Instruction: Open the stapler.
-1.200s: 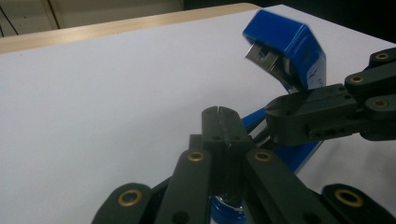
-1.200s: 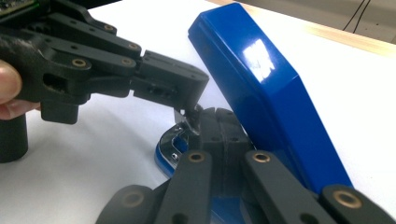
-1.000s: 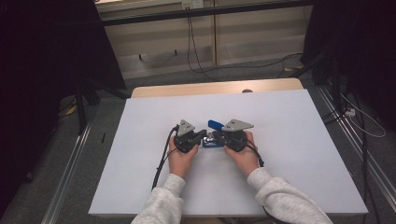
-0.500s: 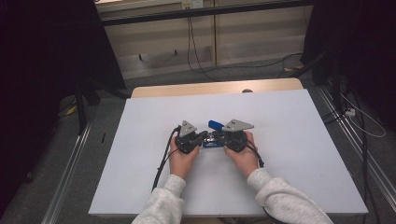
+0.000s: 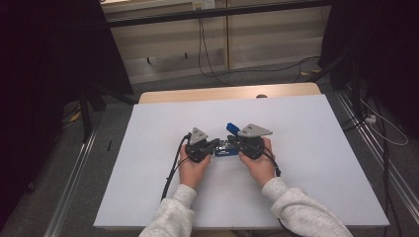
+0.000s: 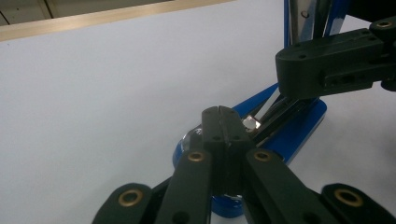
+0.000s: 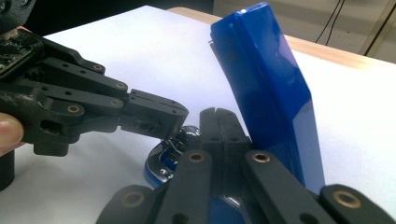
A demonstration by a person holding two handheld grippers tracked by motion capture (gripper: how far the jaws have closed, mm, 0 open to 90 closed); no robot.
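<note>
I see a glossy blue plastic stapler [image 5: 226, 146], lid hinged up, mid-frame on the matte white desk [image 5: 316, 163]; my left gripper [image 5: 216, 144] and right gripper [image 5: 231, 142] fingers are clenched empty against its shiny metal base

We see the stapler [image 5: 223, 148] lying mid-bench [image 5: 316, 148], its lid raised. The left tool [image 5: 216, 143] meets it from the left, the right tool [image 5: 230, 142] from the right.

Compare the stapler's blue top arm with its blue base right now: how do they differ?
The top arm stands swung up, steeply tilted; the base lies flat on the white table. The top arm's surface is plain blue; the base carries a shiny metal channel. Both are glossy blue, and both shut grippers meet at the base.
</note>
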